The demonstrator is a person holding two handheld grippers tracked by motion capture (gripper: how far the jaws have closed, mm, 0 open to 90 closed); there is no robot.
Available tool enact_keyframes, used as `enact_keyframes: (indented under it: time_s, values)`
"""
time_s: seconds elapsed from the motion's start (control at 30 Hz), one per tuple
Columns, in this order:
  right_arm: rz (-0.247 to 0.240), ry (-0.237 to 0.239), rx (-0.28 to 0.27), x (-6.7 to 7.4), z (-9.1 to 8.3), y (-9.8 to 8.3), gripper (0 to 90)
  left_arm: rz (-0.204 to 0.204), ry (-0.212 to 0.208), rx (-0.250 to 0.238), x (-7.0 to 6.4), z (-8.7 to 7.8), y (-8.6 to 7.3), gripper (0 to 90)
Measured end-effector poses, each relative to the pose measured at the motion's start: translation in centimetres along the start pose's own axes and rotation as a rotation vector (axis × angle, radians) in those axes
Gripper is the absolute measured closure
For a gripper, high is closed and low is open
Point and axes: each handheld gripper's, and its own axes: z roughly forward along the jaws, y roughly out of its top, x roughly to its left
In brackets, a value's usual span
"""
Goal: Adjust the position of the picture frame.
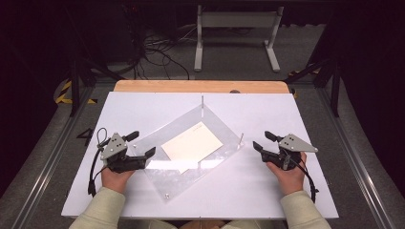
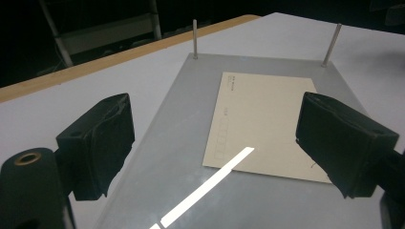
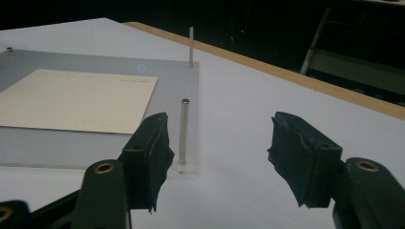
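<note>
Both grippers, left (image 1: 143,144) and right (image 1: 261,140), gape empty beside the plate (image 1: 165,179); approach stage, likely reaching next for the card (image 1: 192,145).

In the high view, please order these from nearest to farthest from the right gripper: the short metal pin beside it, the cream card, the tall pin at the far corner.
From the right gripper:
1. Short pin, just beside its jaws, at the plate's right corner.
2. Cream card, mid-plate.
3. Tall pin, far corner.
</note>
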Motion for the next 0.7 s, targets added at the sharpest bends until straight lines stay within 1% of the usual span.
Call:
enact_keyframes:
  time_s: [0.07,0.13,0.2,0.27,0.3,0.33,0.37,0.47,0.5,0.53,0.57,0.6,0.67,0.7]
  values:
    - [-0.008,0.011,0.001,0.2,0.1,0.0,38.1,0.001,0.002,0.002,0.1,0.0,0.0,13.6]
    - [-0.007,0.018,0.002,0.2,0.1,0.0,38.1,-0.009,0.007,-0.004,0.2,-0.1,0.1,13.7]
    - [-0.001,0.018,0.002,0.1,0.1,0.0,38.1,-0.026,0.03,-0.016,0.3,-0.5,0.3,14.4]
    - [0.006,0.02,0.004,0.1,0.0,0.0,38.9,-0.047,0.027,-0.044,0.7,-0.8,0.5,16.0]
    - [0.005,0.015,0.006,0.0,0.0,0.0,40.0,-0.053,0.038,-0.048,0.9,-1.0,0.6,17.2]
    - [0.002,0.013,0.01,0.1,0.1,0.0,41.1,-0.053,0.053,-0.036,1.1,-1.2,0.8,18.7]
    - [0.0,0.013,0.017,0.1,0.1,0.0,42.3,-0.05,0.058,-0.027,1.3,-1.3,1.0,20.0]
    - [0.0,0.03,0.029,0.2,0.2,-0.1,44.4,-0.056,0.079,-0.006,1.8,-1.6,1.5,23.0]
    - [-0.002,0.031,0.035,0.2,0.1,-0.1,44.5,-0.067,0.076,-0.005,2.0,-1.7,1.7,23.4]
    - [-0.002,0.031,0.035,0.2,0.1,-0.1,44.5,-0.067,0.076,-0.005,2.0,-1.7,1.7,24.9]
    - [-0.001,0.038,0.04,0.2,0.1,0.0,44.2,-0.069,0.068,-0.008,2.2,-1.8,1.8,25.6]
    - [-0.001,0.038,0.04,0.2,0.1,0.0,44.2,-0.068,0.07,-0.009,2.3,-1.8,1.9,25.6]
    - [0.029,0.053,0.043,0.1,0.0,-0.1,43.5,-0.07,0.095,0.007,2.6,-1.7,2.0,25.9]
    - [0.04,0.059,0.042,0.1,-0.1,-0.1,43.4,-0.071,0.107,0.023,2.7,-1.6,2.1,25.8]
